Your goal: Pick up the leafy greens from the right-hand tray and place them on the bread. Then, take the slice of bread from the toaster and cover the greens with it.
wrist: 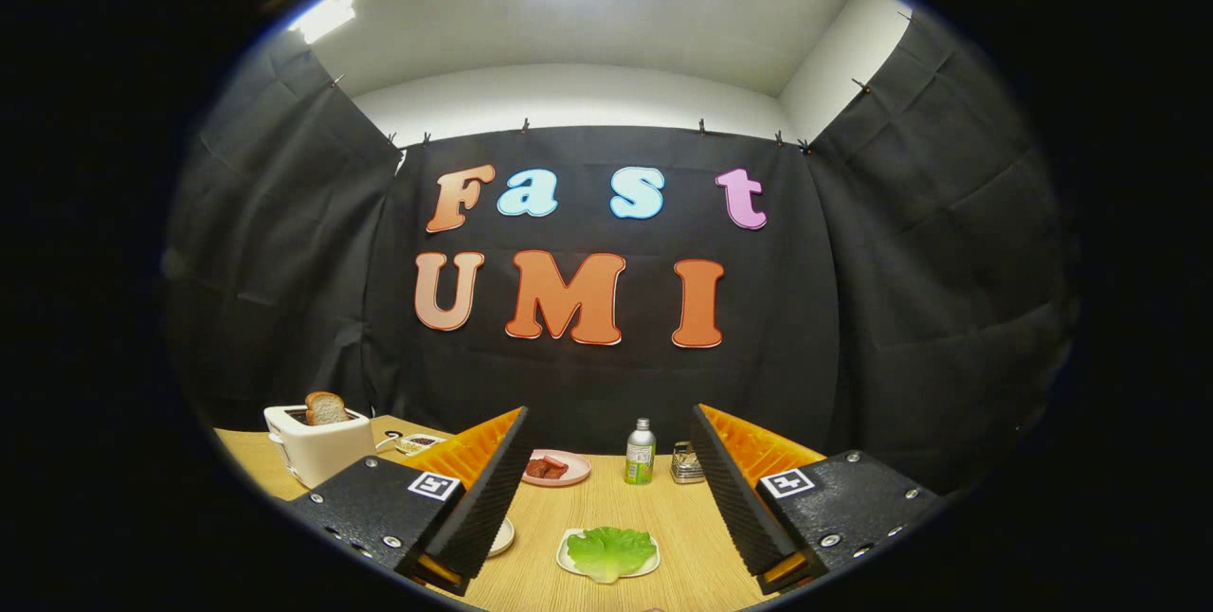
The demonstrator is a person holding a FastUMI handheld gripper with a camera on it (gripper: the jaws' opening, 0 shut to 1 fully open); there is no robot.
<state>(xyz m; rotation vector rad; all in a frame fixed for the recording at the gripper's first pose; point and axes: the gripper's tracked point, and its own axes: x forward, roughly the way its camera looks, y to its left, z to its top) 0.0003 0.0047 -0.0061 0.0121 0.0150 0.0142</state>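
Gripper view over a wooden tabletop (663, 536). The gripper (606, 498) is held above the surface with its fingers (488, 489) spread wide apart and nothing between the pads; neither finger touches any object.

Greens (611, 550): a leafy piece lying flat on a small white tray (567, 563), resting on the tabletop between the two fingers, slightly nearer the camera than their tips.

Toaster (317, 446): white, standing at the far left of the tabletop, beyond and to the left of the left finger. One bread slice (325, 408) stands upright in its slot, the top half projecting above the housing.

Pink plate (559, 468): just ahead of the left finger's tip, carrying a reddish-brown food item whose kind cannot be told.

Bottle (641, 452): upright near the far edge of the tabletop, between the fingers and beyond the greens, with a silver cap and a green label. A small metallic container (686, 463) stands just beside it to the right, close to the right finger's tip.

A white rim (504, 536) shows beside the left finger, mostly hidden by it; its contents cannot be seen. A small dish (417, 442) sits beside the toaster.
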